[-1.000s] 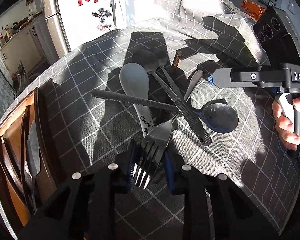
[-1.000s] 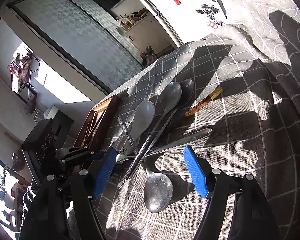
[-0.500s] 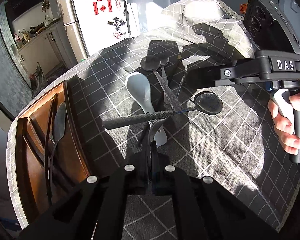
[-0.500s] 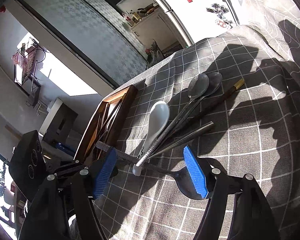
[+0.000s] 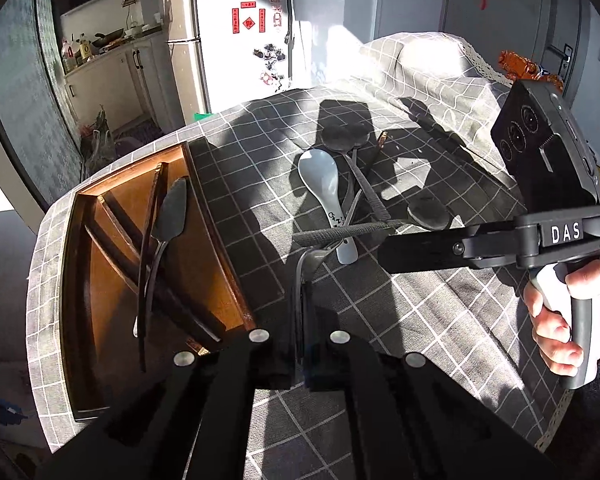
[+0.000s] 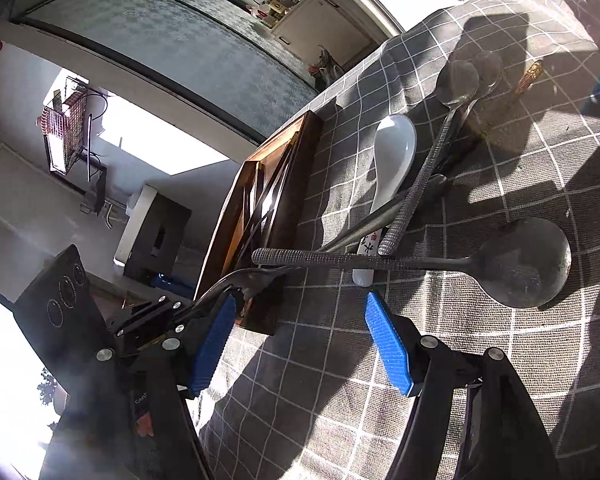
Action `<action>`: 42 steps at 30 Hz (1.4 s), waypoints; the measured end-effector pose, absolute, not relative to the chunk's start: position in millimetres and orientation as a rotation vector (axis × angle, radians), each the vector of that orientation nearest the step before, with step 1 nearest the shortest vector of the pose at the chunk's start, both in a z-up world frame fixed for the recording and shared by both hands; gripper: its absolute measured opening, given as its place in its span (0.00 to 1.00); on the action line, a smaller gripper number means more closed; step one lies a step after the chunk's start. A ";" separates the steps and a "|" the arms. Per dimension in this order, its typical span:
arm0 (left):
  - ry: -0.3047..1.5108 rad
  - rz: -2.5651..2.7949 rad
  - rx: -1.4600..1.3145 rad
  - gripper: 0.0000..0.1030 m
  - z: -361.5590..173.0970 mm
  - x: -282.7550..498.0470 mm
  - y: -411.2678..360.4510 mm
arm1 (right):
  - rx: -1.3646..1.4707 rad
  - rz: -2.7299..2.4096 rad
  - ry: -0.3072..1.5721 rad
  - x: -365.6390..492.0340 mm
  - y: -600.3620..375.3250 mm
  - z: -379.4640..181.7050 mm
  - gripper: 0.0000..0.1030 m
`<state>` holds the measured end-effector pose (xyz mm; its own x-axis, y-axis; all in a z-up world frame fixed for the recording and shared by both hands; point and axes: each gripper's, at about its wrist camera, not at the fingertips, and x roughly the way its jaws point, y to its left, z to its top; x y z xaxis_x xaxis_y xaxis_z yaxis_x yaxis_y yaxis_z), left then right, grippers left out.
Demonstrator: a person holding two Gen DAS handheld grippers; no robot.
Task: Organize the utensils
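Compared with a second before, the left gripper [image 5: 300, 320] had gone from wide open around the fork's tines to clamped tight on the fork [image 5: 304, 276], which it now held edge-on, up off the cloth [image 5: 260, 184], just right of the tray [image 5: 220, 240]. The left wrist view had pulled back too, so the whole tray showed instead of just a corner. The pile was barely touched, though the textured-handle spoon [image 6: 516, 268] lay flatter across it than before.

The wooden tray sat at the cloth's left edge, split by slanted dividers, and it held a dark spoon [image 5: 172, 216] plus a couple of long thin dark pieces I couldn't make out. Right of the tray were the white spoon [image 5: 324, 184] and the crossed metal spoons. Further right, the right gripper [image 6: 300, 344] hung with its blue pads [image 6: 388, 344] spread wide, gripping nothing, close to the textured-handle spoon.
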<state>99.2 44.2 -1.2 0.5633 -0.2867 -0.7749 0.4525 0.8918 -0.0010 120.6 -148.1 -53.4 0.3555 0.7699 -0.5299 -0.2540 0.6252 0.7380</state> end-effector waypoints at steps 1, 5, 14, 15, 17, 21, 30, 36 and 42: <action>0.863 -0.430 0.204 0.03 1.3 97.4 48.2 | 0.601 0.714 1.001 120.4 -144.6 -53.9 0.67; 0.837 -0.402 0.187 0.03 13.1 90.9 63.4 | 0.624 0.703 0.986 121.0 -139.9 -52.1 0.67; 0.790 -0.373 0.162 0.03 33.4 79.0 82.1 | 0.696 0.696 0.957 126.8 -140.1 -45.3 0.67; 0.788 -0.370 0.158 0.03 34.5 77.1 83.3 | 0.715 0.705 0.963 127.4 -137.6 -46.6 0.67; 0.788 -0.368 0.156 0.03 34.3 73.2 84.5 | 0.761 0.727 0.985 128.7 -128.0 -51.7 0.67; 0.792 -0.358 0.156 0.03 31.9 66.4 85.9 | 0.857 0.717 1.048 134.6 -107.1 -69.5 0.67; 0.808 -0.338 0.229 0.04 14.2 42.6 83.0 | 0.853 0.634 1.025 131.1 -100.3 -78.6 0.29; 0.803 -0.349 0.201 0.04 9.4 39.3 89.5 | 0.791 0.633 0.999 131.5 -97.5 -65.7 0.27; 0.768 -0.305 0.195 0.05 18.7 33.5 109.8 | 0.659 0.696 0.972 146.4 -59.6 -34.1 0.27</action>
